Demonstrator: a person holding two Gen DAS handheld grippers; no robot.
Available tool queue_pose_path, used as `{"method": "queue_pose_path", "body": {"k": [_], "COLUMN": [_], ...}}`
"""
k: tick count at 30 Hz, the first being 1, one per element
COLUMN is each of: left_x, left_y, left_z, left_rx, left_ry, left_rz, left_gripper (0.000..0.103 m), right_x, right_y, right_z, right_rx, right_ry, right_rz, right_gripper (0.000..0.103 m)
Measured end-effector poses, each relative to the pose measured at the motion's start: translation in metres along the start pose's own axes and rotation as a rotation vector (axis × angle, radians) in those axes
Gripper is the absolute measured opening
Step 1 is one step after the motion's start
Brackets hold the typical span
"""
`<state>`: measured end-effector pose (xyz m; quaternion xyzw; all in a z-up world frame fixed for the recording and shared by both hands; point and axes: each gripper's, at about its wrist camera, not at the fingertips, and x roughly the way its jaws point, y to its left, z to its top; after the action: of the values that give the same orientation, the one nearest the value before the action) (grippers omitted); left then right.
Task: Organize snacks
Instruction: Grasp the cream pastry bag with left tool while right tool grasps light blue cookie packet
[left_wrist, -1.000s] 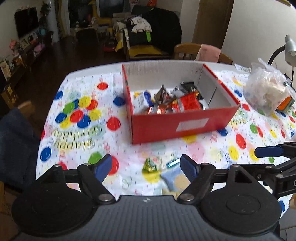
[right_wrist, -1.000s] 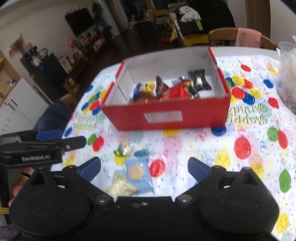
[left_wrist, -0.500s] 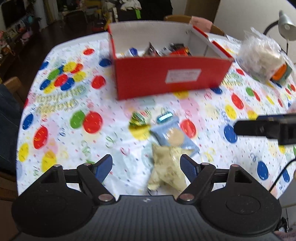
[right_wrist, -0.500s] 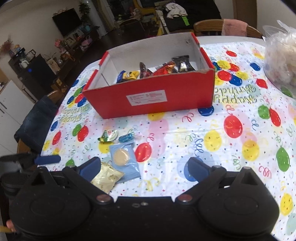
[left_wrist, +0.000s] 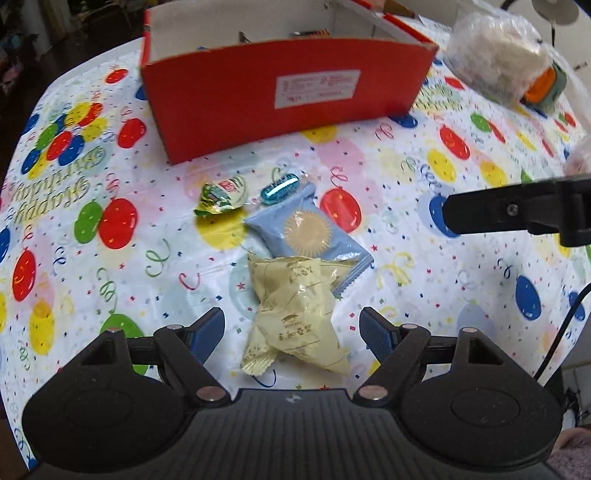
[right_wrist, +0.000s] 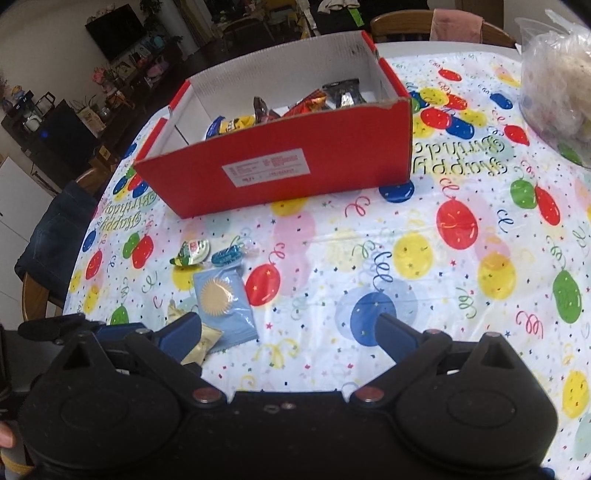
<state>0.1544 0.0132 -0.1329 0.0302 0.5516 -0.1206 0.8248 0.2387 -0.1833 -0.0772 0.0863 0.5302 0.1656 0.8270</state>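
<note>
the left gripper (left_wrist: 291, 328) hangs with jaws spread wide, straddling the pale yellow snack packet (left_wrist: 295, 317) without pressing it. the packet lies on the balloon tablecloth (left_wrist: 424, 295), overlapping the blue packet (left_wrist: 306, 230), in front of the red box (left_wrist: 280, 99). the right gripper (right_wrist: 288, 328) is also spread, empty, over bare cloth.

The left gripper (left_wrist: 291, 328) points steeply down over the yellow packet (left_wrist: 295, 314), its jaws spread wide on either side of that packet without touching it. The right gripper (right_wrist: 288, 332) also tilts downward, to the right of the yellow packet, its jaws standing apart with nothing between them.
</note>
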Motion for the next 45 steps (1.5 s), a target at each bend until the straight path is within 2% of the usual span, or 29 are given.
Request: {"method": "queue_pose_path", "body": {"k": [2, 6, 14, 22, 34, 45], "left_x": [0.004, 0.01, 0.007, -0.001, -0.026, -0.037], "left_y": [-0.002, -0.003, 0.0, 0.015, 0.062, 0.079], "left_z": [0.001, 0.002, -0.001, -0.013, -0.035, -0.049], "left_rx": [0.014, 0.031, 0.019, -0.069, -0.256, -0.321], "left_ry": [0.01, 0.03, 0.012, 0.006, -0.035, -0.047], "left_rz": [0.009, 0.014, 0.014, 0.012, 0.12, 0.149], "left_gripper": [0.079, 0.057, 0.045, 0.043, 0.043, 0.043], "right_x": [0.002, 0.003, 0.008, 0.014, 0.059, 0.095], "right_y": [0.001, 0.001, 0.004, 0.017, 0.067, 0.092], "right_z": [0.0, 0.0, 0.0, -0.001, 0.0, 0.005], "right_rx": [-0.007, -0.016, -0.036, -0.101, -0.304, -0.383], "right_ry": [0.006, 0.013, 0.032, 0.038, 0.079, 0.103], "right_rz": [0.002, 0.007, 0.017, 0.035, 0.034, -0.024], "right_gripper": [0.101, 0.101, 0.101, 0.101, 0.097, 0.075]}}
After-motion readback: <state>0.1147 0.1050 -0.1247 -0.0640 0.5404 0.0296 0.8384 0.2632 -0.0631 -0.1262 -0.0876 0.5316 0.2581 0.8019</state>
